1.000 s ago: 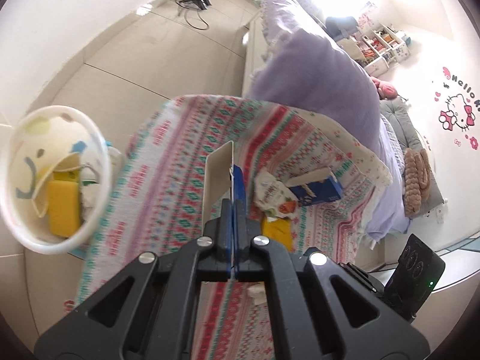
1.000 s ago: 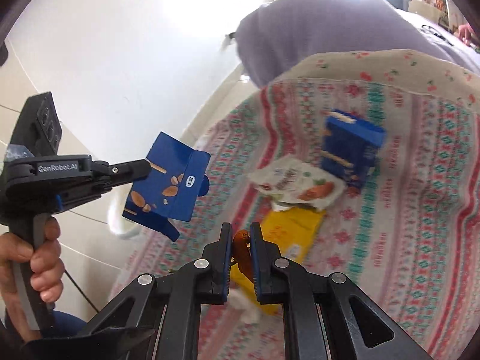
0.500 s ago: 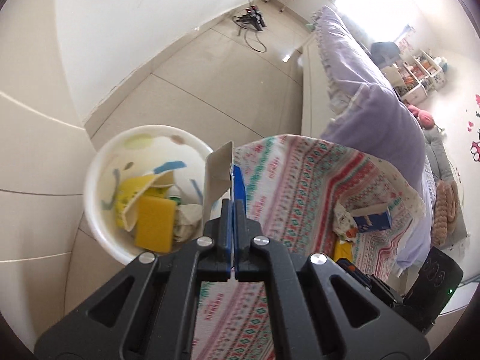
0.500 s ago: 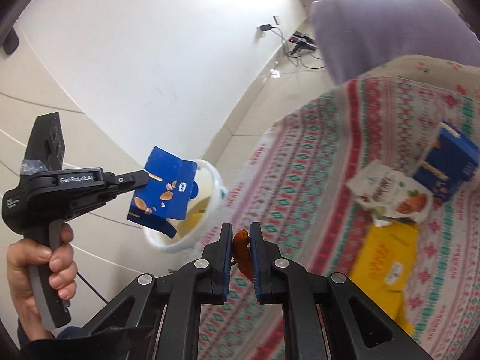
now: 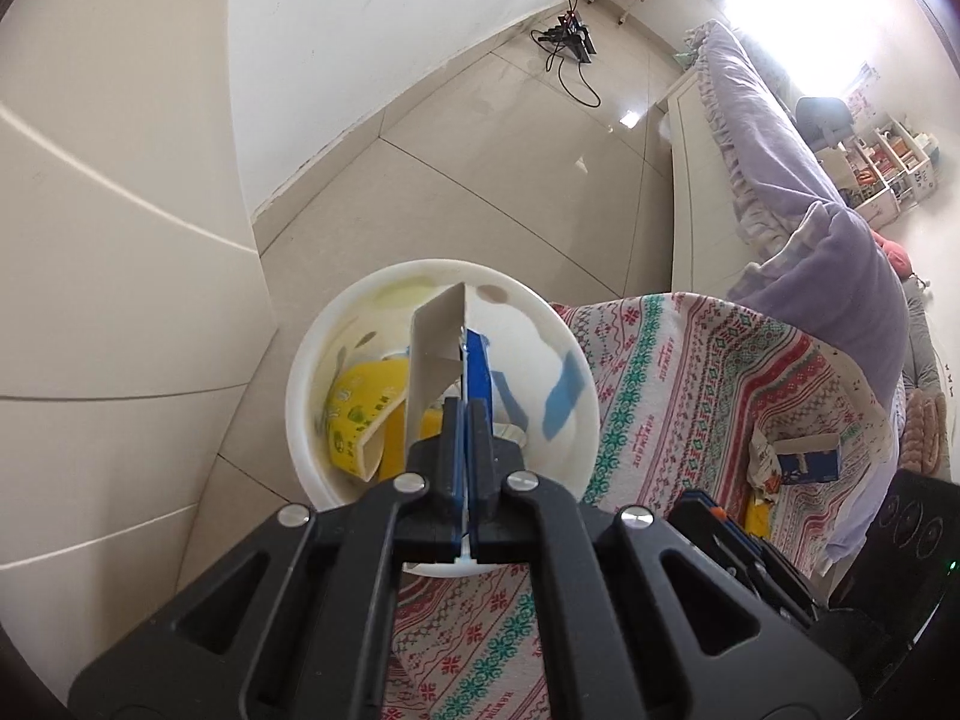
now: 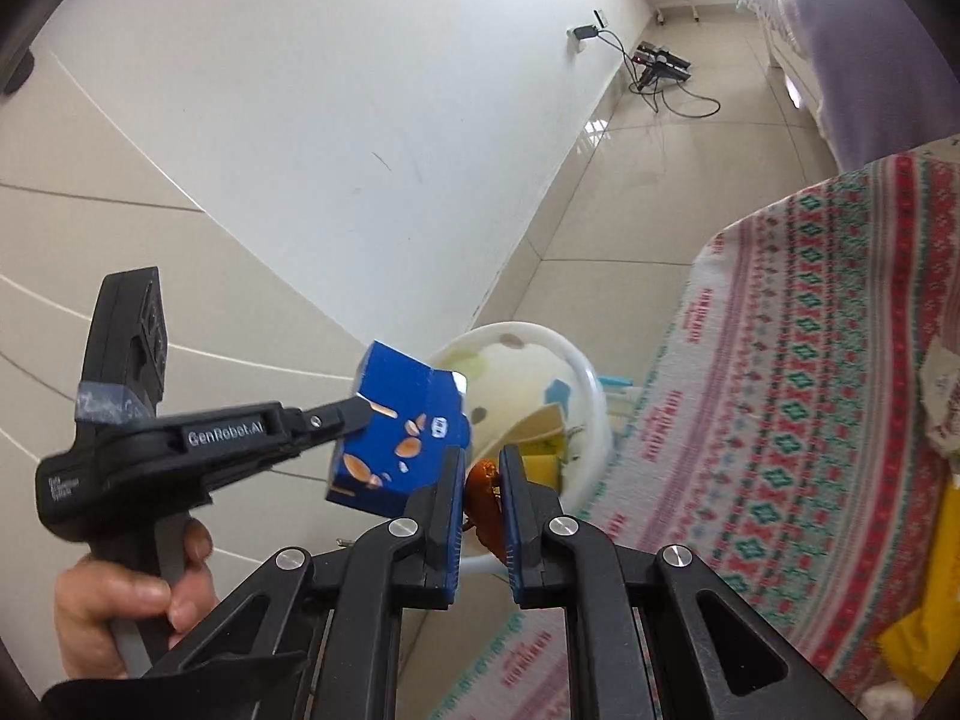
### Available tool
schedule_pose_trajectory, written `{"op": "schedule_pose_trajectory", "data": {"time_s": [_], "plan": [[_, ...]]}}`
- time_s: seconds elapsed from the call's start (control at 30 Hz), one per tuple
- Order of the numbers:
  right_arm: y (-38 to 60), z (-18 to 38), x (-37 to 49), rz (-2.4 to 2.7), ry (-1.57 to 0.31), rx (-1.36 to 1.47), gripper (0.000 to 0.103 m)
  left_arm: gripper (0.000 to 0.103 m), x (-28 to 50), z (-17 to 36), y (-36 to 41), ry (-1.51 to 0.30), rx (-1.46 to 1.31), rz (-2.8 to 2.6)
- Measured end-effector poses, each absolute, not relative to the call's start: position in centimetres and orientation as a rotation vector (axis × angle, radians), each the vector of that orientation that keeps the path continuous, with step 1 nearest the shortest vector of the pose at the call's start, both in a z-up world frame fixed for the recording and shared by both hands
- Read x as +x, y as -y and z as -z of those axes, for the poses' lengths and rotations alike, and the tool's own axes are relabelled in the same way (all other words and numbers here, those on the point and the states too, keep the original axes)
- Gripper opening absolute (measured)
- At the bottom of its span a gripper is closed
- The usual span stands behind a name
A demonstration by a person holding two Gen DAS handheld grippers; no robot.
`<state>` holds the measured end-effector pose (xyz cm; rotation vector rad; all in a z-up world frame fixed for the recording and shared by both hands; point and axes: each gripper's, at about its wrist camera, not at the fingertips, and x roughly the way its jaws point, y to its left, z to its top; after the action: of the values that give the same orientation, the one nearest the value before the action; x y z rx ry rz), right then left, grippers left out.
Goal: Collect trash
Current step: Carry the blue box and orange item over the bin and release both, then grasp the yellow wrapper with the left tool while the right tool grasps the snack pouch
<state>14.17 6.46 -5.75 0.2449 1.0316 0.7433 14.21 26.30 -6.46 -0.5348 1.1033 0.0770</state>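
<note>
Left wrist view: the left gripper (image 5: 467, 414) is pinched tight on the flap of a blue snack carton (image 5: 477, 372), whose grey inner face stands up at frame centre. One second ago the white waste bin (image 5: 312, 438) sat at the far left edge of this view. Half a second ago it had moved to left of centre. Now it lies directly behind the carton at frame centre. Judgement: the left load has been carried from over the bed to above the bin mouth, so release is the step in hand.

Bin contents visible: yellow packaging (image 5: 360, 414), other scraps unclear.

Right wrist view: the right gripper (image 6: 482, 489) is closed narrow on a small orange-brown wrapper scrap (image 6: 483, 492), lower centre. The bin (image 6: 576, 372) has come from out of sight a second ago to just beyond the fingertips. The carton (image 6: 399, 438) and the left hand (image 6: 129, 600) show at lower left, the carton in front of the bin's left rim.

Still to collect on the patterned bedspread (image 5: 690, 372), right edge of the left view: a second blue box (image 5: 807, 463), a white pouch (image 5: 761, 461), and a yellow packet (image 5: 757, 517).

Risk: the carton is wide and held by one flap, so it may swing and catch the rim when let go.
</note>
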Motion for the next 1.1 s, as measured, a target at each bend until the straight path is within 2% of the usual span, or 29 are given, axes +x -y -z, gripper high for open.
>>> {"op": "schedule_pose_trajectory", "data": {"time_s": [0.43, 0.87, 1.1], "plan": [[-11.5, 7.3, 16.0, -0.724, -1.033, 0.261, 0.012, 0.001, 14.8, 7.1, -27.1, -1.102, -0.495, -0.102], [-9.8, 7.9, 17.2, -0.664, -1.033, 0.259, 0.014, 0.004, 15.1, 6.8, -26.7, -1.102, -0.533, -0.084], [-7.5, 6.3, 16.5, -0.631, -1.007, 0.246, 0.015, 0.005, 15.4, 6.2, -24.4, -1.101, -0.543, -0.059]]}}
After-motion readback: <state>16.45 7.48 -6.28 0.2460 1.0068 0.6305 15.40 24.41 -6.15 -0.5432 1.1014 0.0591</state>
